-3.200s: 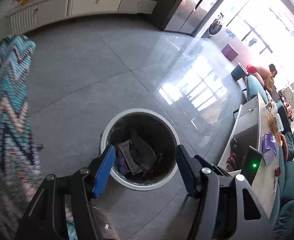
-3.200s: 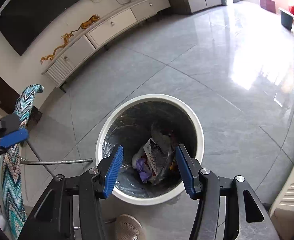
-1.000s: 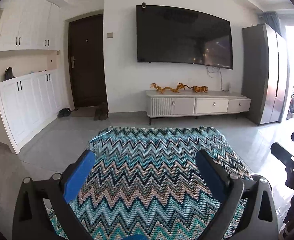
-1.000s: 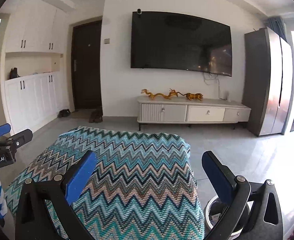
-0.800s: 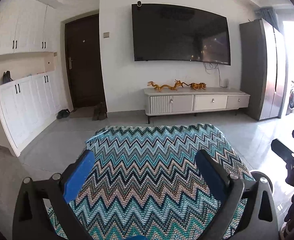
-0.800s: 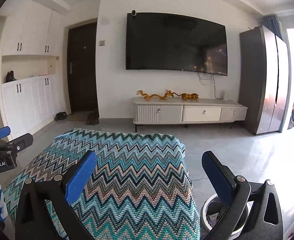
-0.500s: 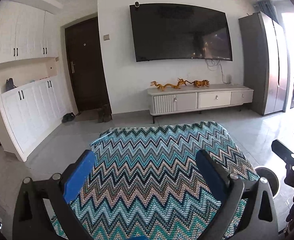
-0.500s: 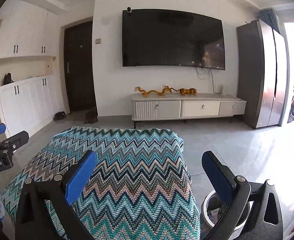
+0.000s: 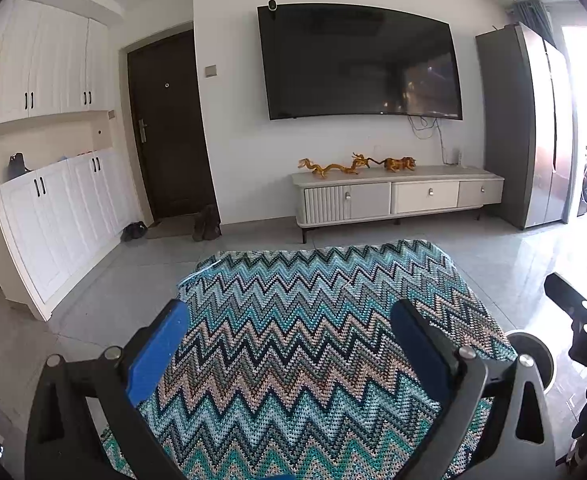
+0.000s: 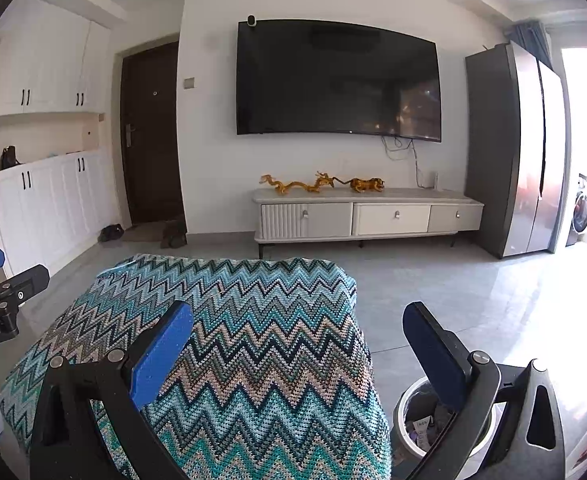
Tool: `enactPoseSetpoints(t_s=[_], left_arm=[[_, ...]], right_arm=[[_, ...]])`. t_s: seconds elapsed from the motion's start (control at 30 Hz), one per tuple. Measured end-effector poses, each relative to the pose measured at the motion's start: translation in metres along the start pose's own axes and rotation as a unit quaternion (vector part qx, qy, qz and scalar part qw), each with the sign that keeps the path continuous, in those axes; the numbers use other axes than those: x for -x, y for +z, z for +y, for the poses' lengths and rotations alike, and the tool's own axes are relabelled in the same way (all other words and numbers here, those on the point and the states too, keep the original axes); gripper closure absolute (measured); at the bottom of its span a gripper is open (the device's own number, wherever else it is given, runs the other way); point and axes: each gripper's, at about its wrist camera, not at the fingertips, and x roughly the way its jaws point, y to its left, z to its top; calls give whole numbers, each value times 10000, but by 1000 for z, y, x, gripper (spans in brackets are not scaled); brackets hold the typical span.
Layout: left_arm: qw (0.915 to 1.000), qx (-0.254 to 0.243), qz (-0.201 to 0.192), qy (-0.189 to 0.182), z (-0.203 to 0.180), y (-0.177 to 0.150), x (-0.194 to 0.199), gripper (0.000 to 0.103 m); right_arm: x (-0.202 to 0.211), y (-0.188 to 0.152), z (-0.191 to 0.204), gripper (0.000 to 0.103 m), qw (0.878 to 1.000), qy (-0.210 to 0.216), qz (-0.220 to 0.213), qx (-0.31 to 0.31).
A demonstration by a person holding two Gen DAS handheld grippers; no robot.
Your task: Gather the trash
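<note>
Left gripper point(image 9: 291, 354) was spread wide, blue pads apart, nothing between them; it hovered over the zigzag-knit cover point(image 9: 313, 340). Right gripper point(image 10: 299, 354) was likewise spread and empty, over the right half of the same cover point(image 10: 229, 340). Each gripper showed at the edge of the other's view: right one at the cover's right side point(image 9: 585, 320), left one at its left side point(image 10: 1, 292).

Trash bin point(image 10: 423, 420), white rim with dark liner, stood on the floor just right of the cover, low beside its edge. Paper scraps sat inside, probably wrappers, too small to tell. In the left view only a sliver of the rim point(image 9: 533, 354) showed past the cover's right corner.

Beyond the cover: grey tile floor point(image 10: 433, 280), then the TV cabinet point(image 10: 367, 214) against the wall with gold figurines point(image 10: 321, 184) on top, TV point(image 10: 337, 80) above. Dark door point(image 10: 151, 136) left of the cabinet, tall fridge point(image 10: 513, 152) right of it.
</note>
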Motion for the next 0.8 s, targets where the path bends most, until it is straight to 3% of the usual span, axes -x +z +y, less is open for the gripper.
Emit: enactPoseSetpoints(t_s=[0.57,0.8], left_arm=[[9999,70,156,-11,5,-6,-9,2],[9998,217,14,-41,9,-6,-7,1]], right_arm=[[-3,-2,6,0,9999,-117,0,43],[3,0,5,0,9993,-336,-154,30]])
